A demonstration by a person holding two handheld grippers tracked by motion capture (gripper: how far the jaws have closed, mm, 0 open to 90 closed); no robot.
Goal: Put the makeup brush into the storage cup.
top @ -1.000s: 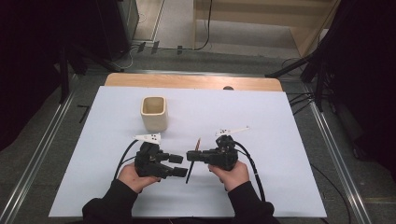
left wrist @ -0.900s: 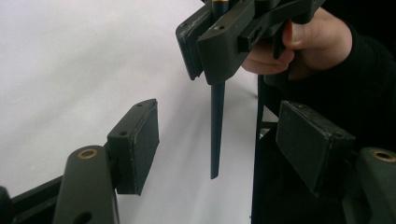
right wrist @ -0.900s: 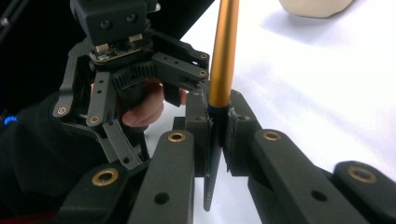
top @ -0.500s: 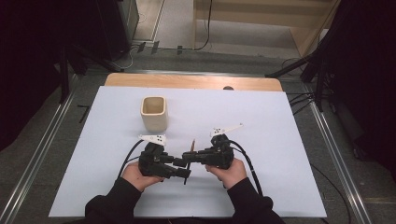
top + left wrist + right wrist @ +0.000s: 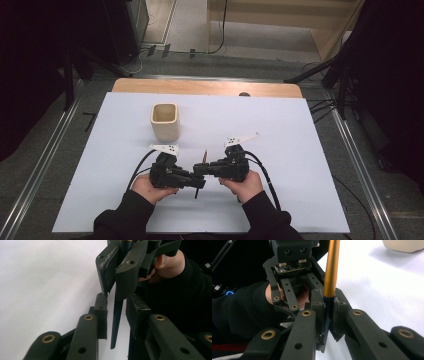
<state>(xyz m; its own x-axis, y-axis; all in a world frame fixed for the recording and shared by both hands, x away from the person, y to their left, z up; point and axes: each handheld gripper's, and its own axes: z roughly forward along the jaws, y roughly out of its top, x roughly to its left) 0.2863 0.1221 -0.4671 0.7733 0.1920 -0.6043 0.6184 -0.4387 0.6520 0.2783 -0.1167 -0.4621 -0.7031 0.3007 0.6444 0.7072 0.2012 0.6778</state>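
Pen (image 5: 200, 171) between both tools; cup (image 5: 164, 121) well apart.

Long black sleeves (image 5: 127, 215) at six o'clock, matte black two-jaw left gripper (image 5: 192, 181) with brass-ringed pivots, right gripper (image 5: 199, 170) alike, white three-cornered top plates (image 5: 164, 148), looping black cables (image 5: 139, 167).

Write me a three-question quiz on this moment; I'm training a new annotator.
1. True or false: the right gripper is shut on the pen.
2. What colour is the cup: A cream, B red, C green?
3. Fill in: the pen's dark end lies between the ____ of the left gripper.
Key: 1 true. 2 A. 3 jaws; they have just been closing but do not press on it yet.
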